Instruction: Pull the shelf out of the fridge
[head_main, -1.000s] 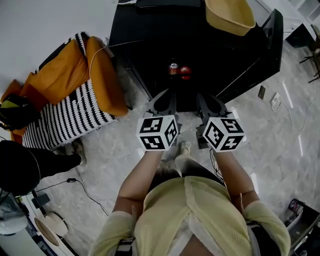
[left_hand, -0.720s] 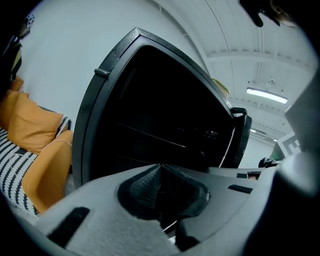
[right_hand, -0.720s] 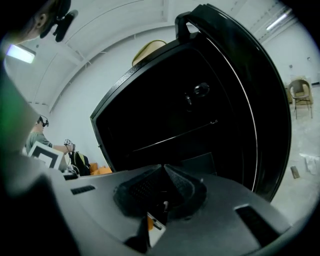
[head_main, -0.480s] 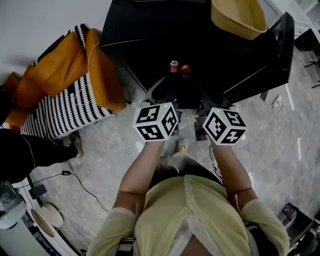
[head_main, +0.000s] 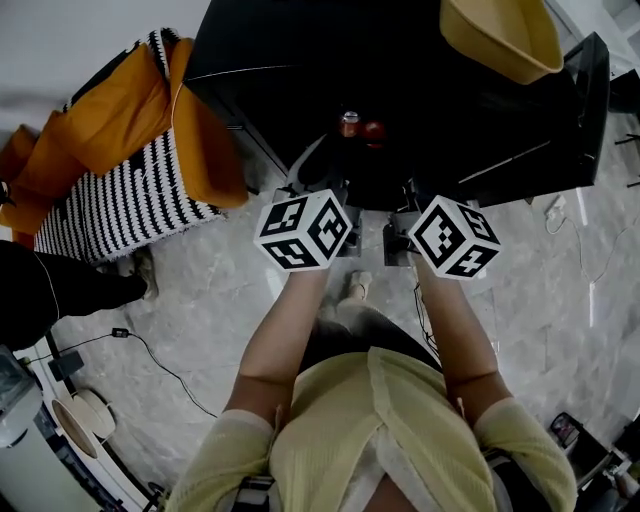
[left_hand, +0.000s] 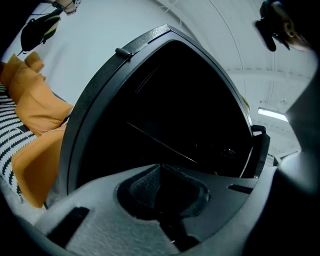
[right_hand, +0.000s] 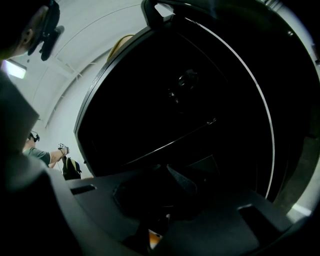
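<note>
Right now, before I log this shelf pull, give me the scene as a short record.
fridge: black, door open
shelf: inside fridge, not gripped
can, red item: side by side inside
left gripper: jaws together, empty, facing opening
right gripper: jaws together, empty, facing opening
yellow bowl: on fridge top

Pale yellow short-sleeved top (head_main: 385, 425), lower centre. Left gripper (left_hand: 160, 192) and right gripper (right_hand: 165, 197) dark grey, white cubes (head_main: 303, 230) with black square markers.
</note>
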